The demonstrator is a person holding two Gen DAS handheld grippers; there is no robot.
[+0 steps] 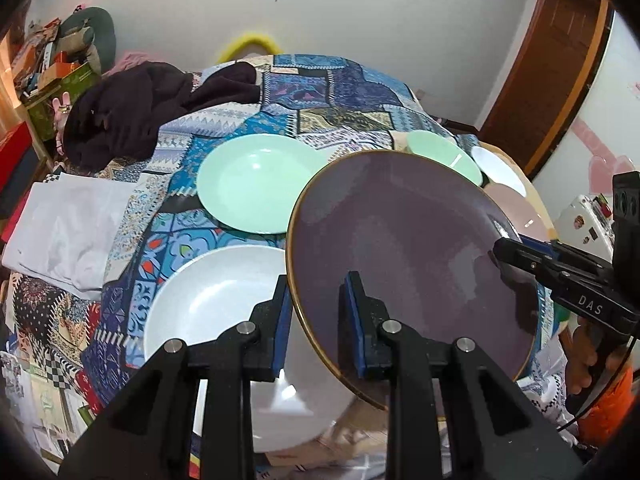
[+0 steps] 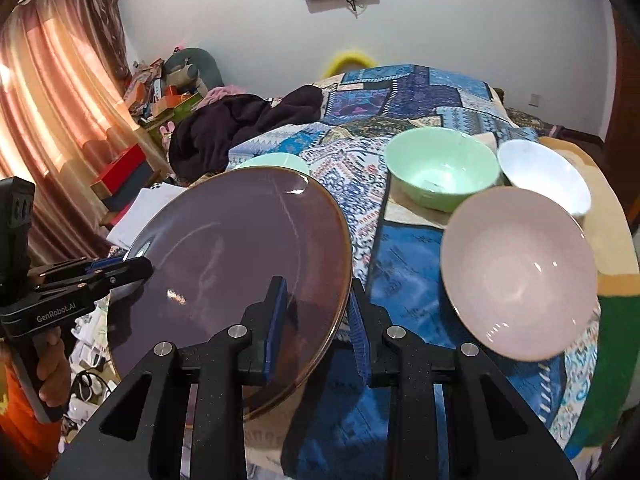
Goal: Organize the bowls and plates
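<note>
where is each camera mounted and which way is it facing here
Left wrist: on the left gripper, looking down its fingers across the bed at the purple plate it clamps; the right gripper and a hand show at right.
Right wrist: on the right gripper, facing the same plate and pink bowl; the left gripper shows at left.
Shared: plate, green bowl, patterned bedspread.

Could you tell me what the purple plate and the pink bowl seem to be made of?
The purple plate looks like glazed ceramic: a glossy face with sharp highlights and a thin gold-brown rim line. The pink bowl also seems glazed ceramic or possibly melamine: smooth, opaque, softly shiny inside. The pictures alone cannot settle which.
</note>
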